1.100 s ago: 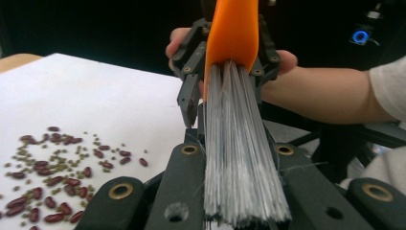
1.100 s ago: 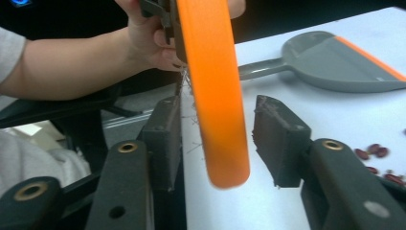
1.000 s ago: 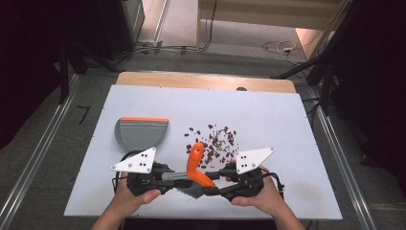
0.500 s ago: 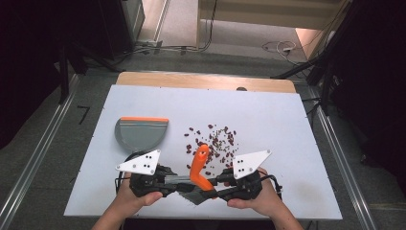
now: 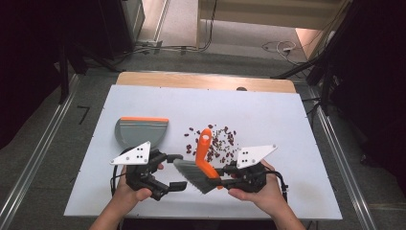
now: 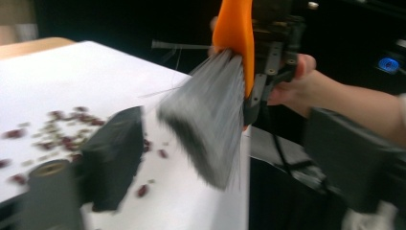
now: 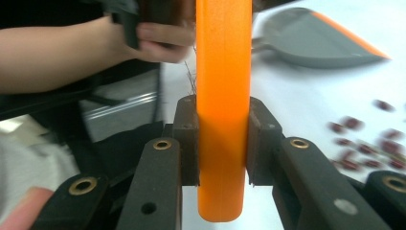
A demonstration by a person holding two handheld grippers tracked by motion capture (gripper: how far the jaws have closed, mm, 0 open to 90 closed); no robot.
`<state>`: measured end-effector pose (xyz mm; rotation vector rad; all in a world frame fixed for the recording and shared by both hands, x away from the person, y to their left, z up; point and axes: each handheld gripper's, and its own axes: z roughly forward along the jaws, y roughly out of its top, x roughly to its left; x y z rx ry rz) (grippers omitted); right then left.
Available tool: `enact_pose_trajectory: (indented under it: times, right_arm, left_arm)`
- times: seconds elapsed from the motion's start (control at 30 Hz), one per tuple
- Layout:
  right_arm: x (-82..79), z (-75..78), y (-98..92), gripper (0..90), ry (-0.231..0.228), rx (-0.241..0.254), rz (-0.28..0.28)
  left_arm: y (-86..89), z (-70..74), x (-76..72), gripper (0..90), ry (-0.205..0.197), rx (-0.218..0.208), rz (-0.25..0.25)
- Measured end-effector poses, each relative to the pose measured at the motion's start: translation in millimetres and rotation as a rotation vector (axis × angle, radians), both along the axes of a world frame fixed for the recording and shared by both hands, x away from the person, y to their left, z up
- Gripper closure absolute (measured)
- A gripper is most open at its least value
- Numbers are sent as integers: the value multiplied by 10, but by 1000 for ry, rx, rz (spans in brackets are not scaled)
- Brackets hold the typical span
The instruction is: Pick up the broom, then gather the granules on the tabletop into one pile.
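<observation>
Right claw pinching the orange brush over the tabletop's near edge, left claw just opening wide beside the bristles, beans lying behind, dustpan sitting left.

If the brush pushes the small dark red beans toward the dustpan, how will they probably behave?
The beans look small, rounded and loose on the smooth white table, so they will probably roll and scatter. The brush has fine grey bristles that seem soft, so a few may slip past. The dustpan looks light and may slide when pushed.
</observation>
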<state>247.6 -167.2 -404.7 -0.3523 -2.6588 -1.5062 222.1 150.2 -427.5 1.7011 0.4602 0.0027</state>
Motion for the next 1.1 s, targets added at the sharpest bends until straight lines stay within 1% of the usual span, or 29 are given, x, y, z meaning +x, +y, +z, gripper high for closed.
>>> enact_pose_trajectory:
  times: [0.03,0.07,0.13,0.17,0.2,0.27,0.3,0.33,0.37,0.4,0.43,0.47,0.5,0.53,0.57,0.63,0.67,0.7,0.77,0.8,0.83,0.87,0.97,1.0,1.03,1.07,1.1]
  right_arm:
    - [21,20,-46,687,-27,-29,-59]
    - [33,30,-68,687,-35,-39,-76]
    - [57,47,-114,687,-51,-65,-133]
    - [79,51,-138,687,-59,-74,-148]
    - [103,53,-162,687,-67,-82,-169]
    - [154,63,-207,687,-86,-104,-207]
    - [180,73,-233,687,-95,-115,-226]
    - [215,85,-259,687,-104,-124,-251]
    - [254,99,-287,687,-111,-130,-267]
    - [294,115,-315,687,-121,-134,-285]
    - [331,136,-340,687,-133,-147,-322]
    - [379,155,-364,687,-146,-159,-346]
    - [379,155,-364,687,-146,-159,-346]
    - [491,181,-402,687,-160,-162,-379]
    - [547,190,-402,687,-166,-185,-392]
    - [672,198,-389,686,-178,-220,-395]
    - [732,197,-375,687,-192,-243,-405]
    - [792,189,-356,686,-211,-270,-416]
    - [913,163,-315,687,-220,-313,-419]
    - [913,163,-315,687,-220,-313,-419]
    - [968,143,-288,686,-227,-335,-421]
    - [1083,93,-222,687,-250,-394,-429]
    - [1223,27,-168,686,-261,-446,-444]
    - [1270,2,-150,686,-281,-467,-460]
    - [1320,-22,-138,686,-293,-492,-468]
    - [1320,-22,-138,686,-293,-492,-468]
    - [1368,-45,-125,686,-297,-516,-470]
  left_arm:
    - [60,-15,18,30,2,-3,31]
    - [88,-23,23,0,-1,-4,48]
    - [148,-36,33,0,-1,-8,71]
    - [148,-36,33,0,-1,-8,71]
    - [194,-48,37,0,-3,-8,102]
    - [214,-57,36,0,-3,-4,109]
    - [251,-83,28,0,-5,8,145]
    - [270,-100,25,0,-5,18,166]
    - [270,-100,25,0,-5,18,166]
    - [314,-132,20,0,-4,30,187]
    - [334,-143,15,0,-4,35,202]
    - [357,-153,12,0,-5,36,214]
    - [357,-153,12,0,-5,36,214]
    - [405,-170,9,0,-3,36,227]
    - [405,-170,9,0,-3,36,227]
    - [466,-193,8,0,2,33,242]
    - [466,-193,8,0,2,33,242]
    - [482,-201,9,0,2,32,242]
    - [505,-216,8,0,1,39,247]
    - [516,-223,11,0,2,41,248]
    - [523,-231,12,0,4,40,251]
    - [529,-238,11,0,4,43,258]
    - [543,-254,13,0,7,47,264]
    - [545,-262,14,0,7,40,264]
    - [550,-268,13,0,3,40,261]
    - [554,-274,9,0,-2,40,259]
    - [557,-277,6,0,-5,37,256]
